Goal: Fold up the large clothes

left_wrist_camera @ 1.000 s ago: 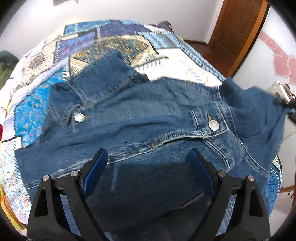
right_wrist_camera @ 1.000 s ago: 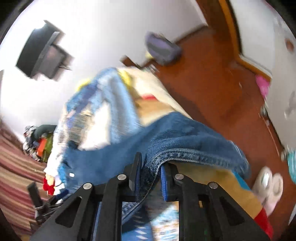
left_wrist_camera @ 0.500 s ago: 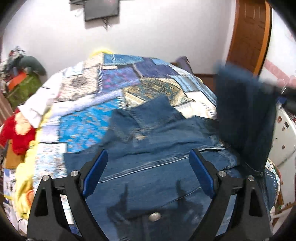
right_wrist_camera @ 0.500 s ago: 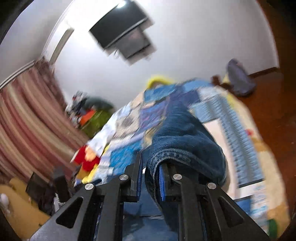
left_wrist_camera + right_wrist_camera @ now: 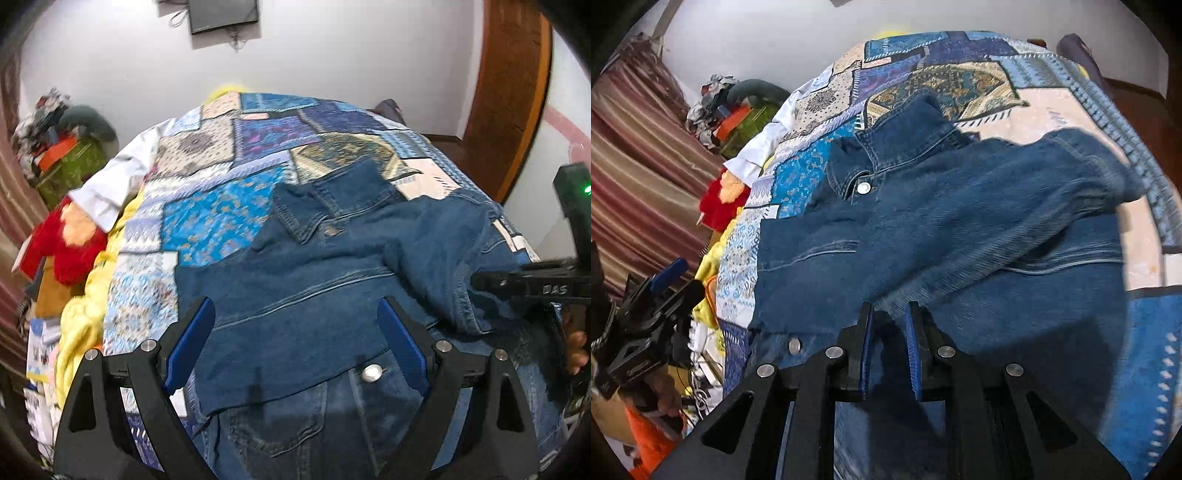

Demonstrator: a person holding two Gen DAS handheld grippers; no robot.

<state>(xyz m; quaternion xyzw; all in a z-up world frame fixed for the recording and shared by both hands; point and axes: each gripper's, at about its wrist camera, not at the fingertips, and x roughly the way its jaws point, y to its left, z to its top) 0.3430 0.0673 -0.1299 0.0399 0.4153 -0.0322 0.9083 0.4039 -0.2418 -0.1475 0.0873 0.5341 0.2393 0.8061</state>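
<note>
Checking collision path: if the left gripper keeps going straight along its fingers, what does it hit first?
Most likely the denim jacket. The left gripper is open and aimed at the jacket's spread body on the patchwork quilt, with nothing visible in between. Depth is unclear through the fisheye.

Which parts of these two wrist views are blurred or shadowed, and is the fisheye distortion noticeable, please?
Left wrist view: mostly sharp, with the left gripper casting finger shadows on the denim jacket; the quilt bulges and the door frame bows. Right wrist view: the jacket's folded sleeve is motion-smeared, and a dark shadow lies beside the right gripper.
</note>
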